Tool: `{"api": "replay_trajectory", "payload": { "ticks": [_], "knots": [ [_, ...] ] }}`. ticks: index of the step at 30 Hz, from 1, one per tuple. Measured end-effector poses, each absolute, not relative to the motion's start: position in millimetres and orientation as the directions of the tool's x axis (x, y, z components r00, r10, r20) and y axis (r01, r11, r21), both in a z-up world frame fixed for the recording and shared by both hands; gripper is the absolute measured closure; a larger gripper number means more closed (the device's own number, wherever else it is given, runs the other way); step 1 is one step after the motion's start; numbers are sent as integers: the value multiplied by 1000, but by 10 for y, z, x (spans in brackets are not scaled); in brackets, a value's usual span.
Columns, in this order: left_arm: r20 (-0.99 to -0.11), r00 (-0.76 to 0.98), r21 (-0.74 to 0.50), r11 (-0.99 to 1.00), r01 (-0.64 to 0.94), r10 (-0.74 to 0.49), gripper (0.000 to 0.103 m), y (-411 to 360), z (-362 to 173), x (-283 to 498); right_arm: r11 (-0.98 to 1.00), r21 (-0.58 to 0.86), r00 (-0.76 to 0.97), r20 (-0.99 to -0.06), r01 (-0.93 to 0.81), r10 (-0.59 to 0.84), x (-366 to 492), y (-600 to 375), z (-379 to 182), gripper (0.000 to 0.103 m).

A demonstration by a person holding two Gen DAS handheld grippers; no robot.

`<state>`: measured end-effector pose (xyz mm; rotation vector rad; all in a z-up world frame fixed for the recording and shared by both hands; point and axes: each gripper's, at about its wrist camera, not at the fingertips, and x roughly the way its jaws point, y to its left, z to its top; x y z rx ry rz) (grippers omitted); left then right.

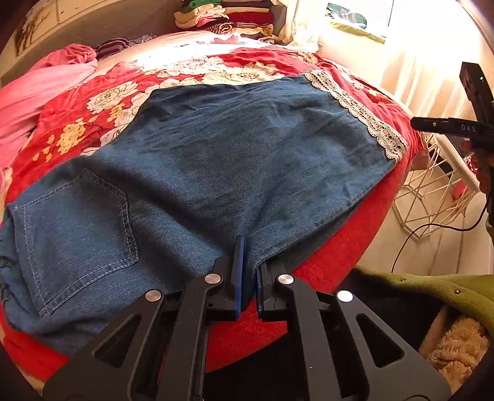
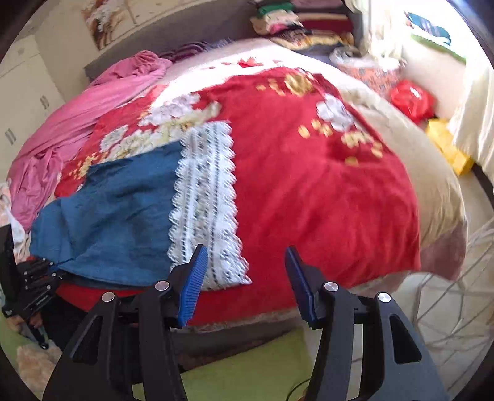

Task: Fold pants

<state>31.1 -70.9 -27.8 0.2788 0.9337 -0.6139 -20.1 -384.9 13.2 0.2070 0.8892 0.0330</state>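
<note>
one hem let go, crotch edge pinched

the denim pants (image 1: 197,160) lie flat on the red floral blanket (image 2: 308,185). the left gripper (image 1: 248,277) is clamped on their near edge; the right gripper (image 2: 244,277) stands half open, empty, beside the lace hem (image 2: 207,203). smooth wrinkles before folding across.

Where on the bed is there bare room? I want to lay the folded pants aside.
Free: the red bedspread right of the lace hem, up to the beige edge. Crowded: pink cloth left of the pants, and the stacked laundry at the bed's head.
</note>
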Motion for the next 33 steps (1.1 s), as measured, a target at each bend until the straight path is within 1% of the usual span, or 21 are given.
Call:
{"api": "replay_trajectory", "payload": {
  "ticks": [3, 4, 6, 8, 11, 15, 17, 19, 21, 22, 23, 25, 26, 29, 30, 31, 32, 33],
  "knots": [
    [-819, 439, -34, 795, 605, -369, 100, -723, -282, 297, 972, 211, 622, -749, -103, 228, -111, -3485, 133, 52],
    [-819, 440, -31, 796, 605, -367, 100, -721, -281, 287, 967, 216, 601, -757, -139, 255, -54, -3375, 74, 53],
    [-818, 442, -32, 795, 605, -368, 99, -707, -262, 256, 965, 204, 542, -799, -162, 260, 95, -3199, -119, 53],
    [-809, 438, -52, 789, 612, -393, 88, -654, -209, 200, 977, 172, 481, -850, -128, 213, 198, -3165, -373, 53],
    [-788, 446, -93, 797, 597, -426, 76, -502, -105, 141, 975, 173, 490, -844, -140, 220, 170, -3206, -474, 53],
    [-752, 508, -109, 840, 531, -419, 70, -233, 88, 137, 972, 191, 489, -841, -138, 234, 156, -3241, -433, 53],
    [-731, 570, -90, 881, 465, -375, 64, -30, 203, 161, 970, 202, 490, -837, -137, 244, 149, -3257, -394, 53],
    [-719, 632, -57, 932, 359, -287, 61, 228, 298, 220, 966, 221, 509, -822, -131, 257, 124, -3279, -310, 53],
    [-705, 673, -62, 965, 255, -224, 57, 505, 361, 271, 965, 222, 543, -798, -138, 261, 70, -3280, -211, 53],
    [-700, 692, -59, 980, 192, -177, 51, 648, 384, 303, 964, 222, 560, -785, -144, 265, 63, -3276, -166, 53],
    [-696, 707, -42, 990, 134, -125, 46, 768, 397, 330, 962, 227, 572, -773, -154, 274, 65, -3270, -128, 53],
    [-708, 705, -1, 999, 45, -32, 44, 956, 379, 429, 958, 227, 582, -761, -175, 287, 106, -3230, -83, 53],
    [-716, 698, 5, 1000, 27, -16, 42, 1026, 357, 474, 958, 220, 584, -759, -185, 287, 139, -3197, -69, 53],
    [-774, 633, 0, 1000, -16, 10, 42, 1106, 179, 671, 957, 207, 575, -766, -202, 287, 282, -3127, -78, 53],
    [-787, 616, -12, 1000, -24, 5, 43, 1111, 113, 722, 957, 206, 569, -771, -204, 287, 328, -3109, -97, 53],
    [-793, 609, -36, 999, -15, -19, 61, 1106, 55, 750, 958, 204, 558, -779, -204, 284, 370, -3091, -134, 53],
    [-795, 603, -80, 997, 0, -63, 69, 1099, 6, 773, 960, 198, 546, -790, -200, 277, 400, -3075, -177, 53],
    [-795, 603, -90, 996, -10, -66, 69, 1084, -19, 781, 962, 193, 535, -801, -195, 269, 422, -3067, -225, 53]
  ]
}}
